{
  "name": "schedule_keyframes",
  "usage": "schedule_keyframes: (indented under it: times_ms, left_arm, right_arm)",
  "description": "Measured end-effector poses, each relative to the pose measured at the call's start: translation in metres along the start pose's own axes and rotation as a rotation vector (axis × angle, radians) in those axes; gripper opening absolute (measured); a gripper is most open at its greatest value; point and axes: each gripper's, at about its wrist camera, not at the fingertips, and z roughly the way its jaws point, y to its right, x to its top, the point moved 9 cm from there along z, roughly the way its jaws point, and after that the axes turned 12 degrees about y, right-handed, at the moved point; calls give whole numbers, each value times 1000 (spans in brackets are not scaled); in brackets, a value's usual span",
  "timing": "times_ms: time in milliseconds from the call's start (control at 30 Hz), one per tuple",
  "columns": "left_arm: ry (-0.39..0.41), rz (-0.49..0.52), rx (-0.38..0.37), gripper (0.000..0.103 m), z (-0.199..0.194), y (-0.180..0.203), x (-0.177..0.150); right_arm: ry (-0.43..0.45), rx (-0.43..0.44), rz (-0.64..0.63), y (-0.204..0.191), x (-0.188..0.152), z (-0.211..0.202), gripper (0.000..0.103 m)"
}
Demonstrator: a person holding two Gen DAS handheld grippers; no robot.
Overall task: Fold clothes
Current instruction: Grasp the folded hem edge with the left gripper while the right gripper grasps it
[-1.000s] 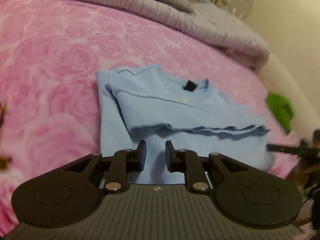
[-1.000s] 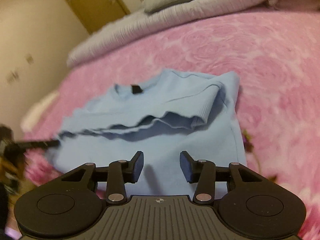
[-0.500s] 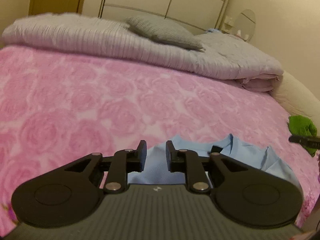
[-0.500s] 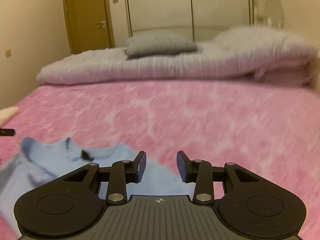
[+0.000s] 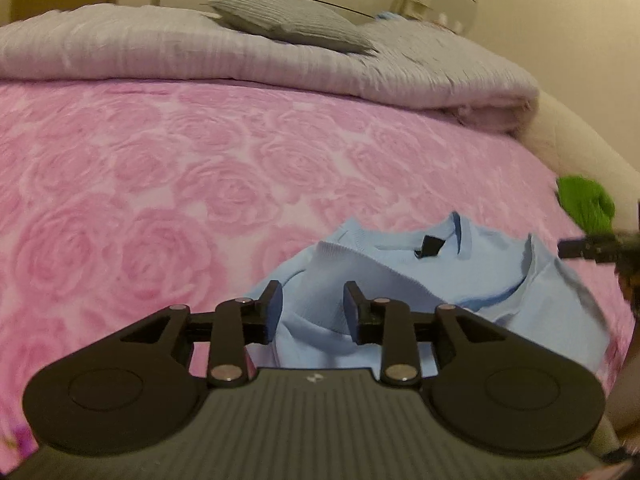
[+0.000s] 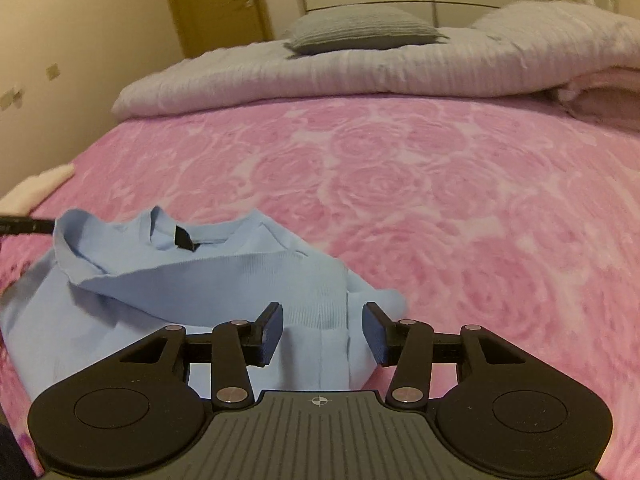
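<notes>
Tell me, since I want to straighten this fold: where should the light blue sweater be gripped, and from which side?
Probably by the near folded edge of the light blue sweater, coming in low from the near side of the pink blanket. That edge bunches into a thick ridge between the opening jaws of the right gripper and left gripper, neither pinching cloth.

Sweater (image 5: pixel 460 280) lies on bedspread (image 5: pixel 160 180); folded duvet (image 5: pixel 200 56) behind, pillow (image 5: pixel 288 20) atop

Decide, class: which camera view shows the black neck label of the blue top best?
The right wrist view: the black label on the blue top is sharp and unobstructed inside the collar. The left wrist view shows it too, only slightly softer.
</notes>
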Motion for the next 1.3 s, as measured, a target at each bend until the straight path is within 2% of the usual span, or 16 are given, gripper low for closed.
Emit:
schedule_keyframes:
  times_ms: [100, 233, 300, 367, 500, 533, 567, 633, 667, 800, 867, 967, 1100, 1200, 1267, 1300]
  left_arm:
    - [-25, -25, 42, 30, 15, -9, -5]
    - [-70, -220, 94, 29, 32, -29, -14]
    - [-42, -280, 61, 30, 29, -29, -13]
    - [-28, -303, 23, 32, 25, -29, -13]
    - [-66, -327, 6, 31, 26, -33, -22]
    - [-64, -327, -2, 31, 26, -31, -23]
    - [-52, -312, -10, 25, 23, -29, -21]
    - [-28, -283, -26, 14, 18, -25, -18]
    - [-17, -285, -35, 11, 15, -23, -15]
    - [28, -287, -56, 10, 4, -18, -4]
    - [54, -292, -53, 9, 6, -20, 3]
    - [77, -310, -34, 9, 21, -24, 10]
    - [104, -244, -4, 9, 38, -25, 17]
    - [163, -234, 1, 7, 40, -30, 24]
    - [232, -230, -25, 7, 33, -31, 32]
    - [241, -228, -26, 7, 32, -33, 34]
  right_arm:
    - [-26, 1, 9, 6, -4, 18, 48]
    - [-53, 15, 151, 19, -9, 34, 48]
    - [-54, 42, 230, 22, -10, 37, 47]
    - [-61, 73, 252, 21, -11, 35, 48]
    - [-95, 87, 273, 23, -19, 38, 47]
    - [-83, 85, 275, 23, -18, 36, 43]
    - [-63, 83, 265, 21, -15, 32, 28]
    - [-22, 79, 244, 16, -9, 24, 24]
    - [2, 77, 235, 15, -5, 18, 22]
    - [119, 82, 217, 13, 18, -7, 20]
    - [145, 68, 198, 15, 28, -10, 19]
    - [129, 11, 179, 22, 35, 9, 19]
    - [131, -28, 124, 20, 40, 31, 18]
    - [158, -32, 126, 21, 41, 39, 18]
    - [177, -21, 141, 23, 40, 41, 19]
    - [175, -20, 145, 25, 38, 43, 19]
